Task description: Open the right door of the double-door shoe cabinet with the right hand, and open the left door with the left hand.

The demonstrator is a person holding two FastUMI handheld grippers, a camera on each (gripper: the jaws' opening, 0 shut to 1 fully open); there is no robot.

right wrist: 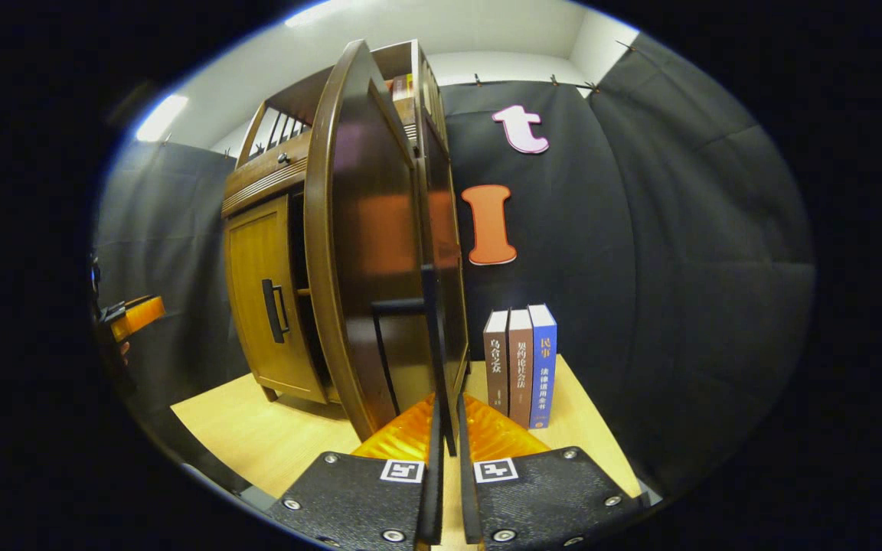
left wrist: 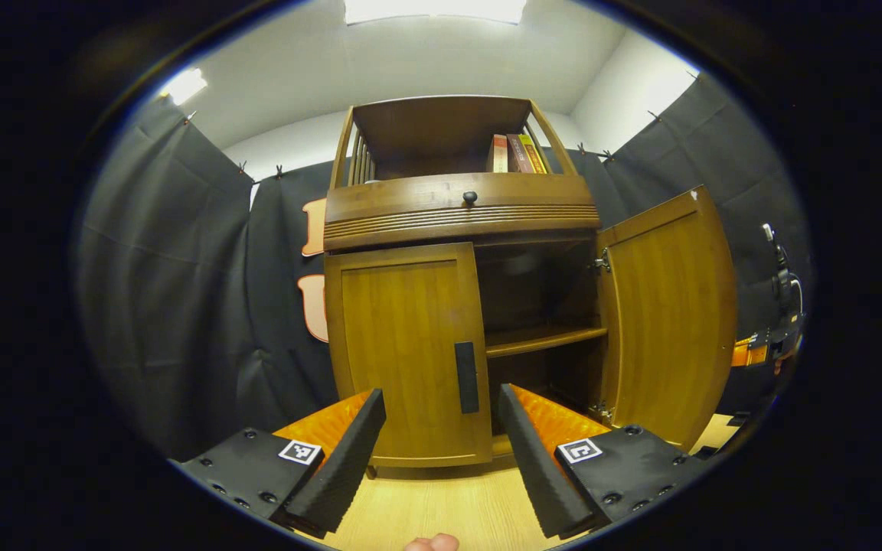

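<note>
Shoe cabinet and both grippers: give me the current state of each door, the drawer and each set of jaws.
Right door: swung wide open, its handle clamped by the right gripper.
Left door: closed, handle untouched.
Drawer: closed.
Left gripper: jaws open, facing the left door's handle, short of it.
Right gripper: jaws shut on the right door's handle.
</note>
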